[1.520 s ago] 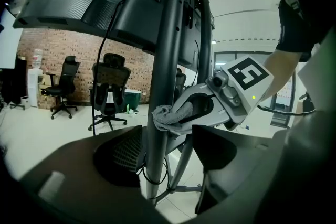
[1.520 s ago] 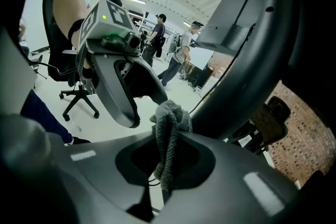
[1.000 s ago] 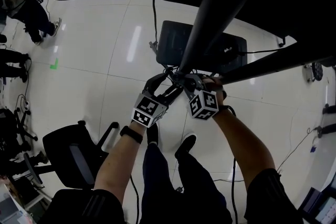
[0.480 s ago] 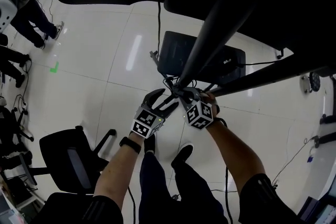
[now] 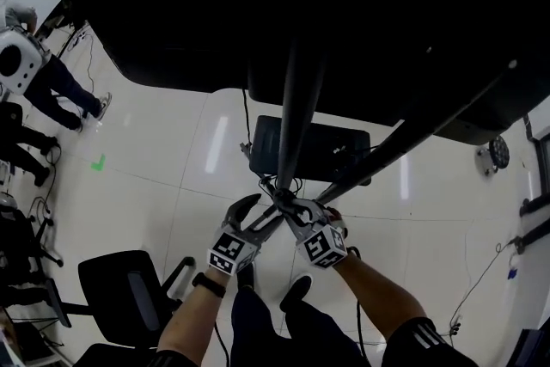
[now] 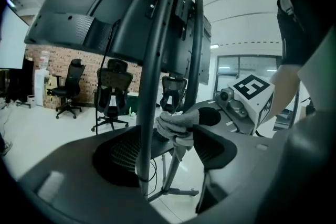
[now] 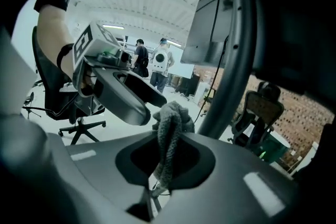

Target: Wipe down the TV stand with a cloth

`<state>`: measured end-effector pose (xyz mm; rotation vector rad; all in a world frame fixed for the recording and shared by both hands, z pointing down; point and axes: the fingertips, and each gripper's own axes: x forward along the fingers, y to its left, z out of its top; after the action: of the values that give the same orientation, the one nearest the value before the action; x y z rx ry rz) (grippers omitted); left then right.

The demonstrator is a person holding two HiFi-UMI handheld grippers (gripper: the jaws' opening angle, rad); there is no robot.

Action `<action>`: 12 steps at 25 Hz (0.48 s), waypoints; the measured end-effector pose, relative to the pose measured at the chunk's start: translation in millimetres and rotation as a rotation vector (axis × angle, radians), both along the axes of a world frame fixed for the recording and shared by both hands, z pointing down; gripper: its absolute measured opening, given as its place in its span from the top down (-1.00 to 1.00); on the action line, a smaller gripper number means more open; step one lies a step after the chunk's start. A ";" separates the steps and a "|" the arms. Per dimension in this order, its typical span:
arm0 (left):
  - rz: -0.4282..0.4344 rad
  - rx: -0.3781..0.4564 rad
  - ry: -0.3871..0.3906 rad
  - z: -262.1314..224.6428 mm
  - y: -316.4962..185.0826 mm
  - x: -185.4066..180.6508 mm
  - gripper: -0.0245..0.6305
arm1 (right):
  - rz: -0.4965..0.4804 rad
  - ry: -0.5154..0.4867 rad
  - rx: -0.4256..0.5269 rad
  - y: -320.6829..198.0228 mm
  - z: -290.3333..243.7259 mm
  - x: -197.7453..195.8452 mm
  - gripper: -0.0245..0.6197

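The TV stand's black upright pole (image 5: 296, 116) rises from its dark base (image 5: 309, 146) on the floor to the big screen (image 5: 258, 13) overhead. My right gripper (image 5: 288, 211) is shut on a grey cloth (image 7: 169, 128) and presses it against the pole (image 7: 231, 76). My left gripper (image 5: 258, 215) is open, and the pole (image 6: 155, 86) runs through the gap between its jaws. In the left gripper view the cloth (image 6: 173, 126) is bunched just right of the pole, above my gripper (image 6: 163, 152). The cloth hangs down through my right gripper (image 7: 165, 160).
A second slanted black strut (image 5: 404, 142) runs up to the right. A black office chair (image 5: 129, 288) stands at lower left, and people (image 5: 26, 73) are at the far left. Cables trail across the white floor by the base. My own shoes (image 5: 292, 288) are below the grippers.
Both grippers stay together at the pole with the cloth. The head view has tilted up, so more of the screen shows and the grippers sit lower in the frame.
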<state>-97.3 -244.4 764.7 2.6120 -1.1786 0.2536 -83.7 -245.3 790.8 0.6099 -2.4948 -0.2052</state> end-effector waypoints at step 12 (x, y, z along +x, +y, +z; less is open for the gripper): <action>0.058 0.317 0.014 -233.3 16.2 60.4 -0.10 | 0.048 -0.246 0.250 1.8 -258.7 54.0 0.83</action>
<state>-36.8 -228.2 531.4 2.9162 -1.2268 0.0621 -29.7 -243.5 532.1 0.8409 -2.7088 -0.4533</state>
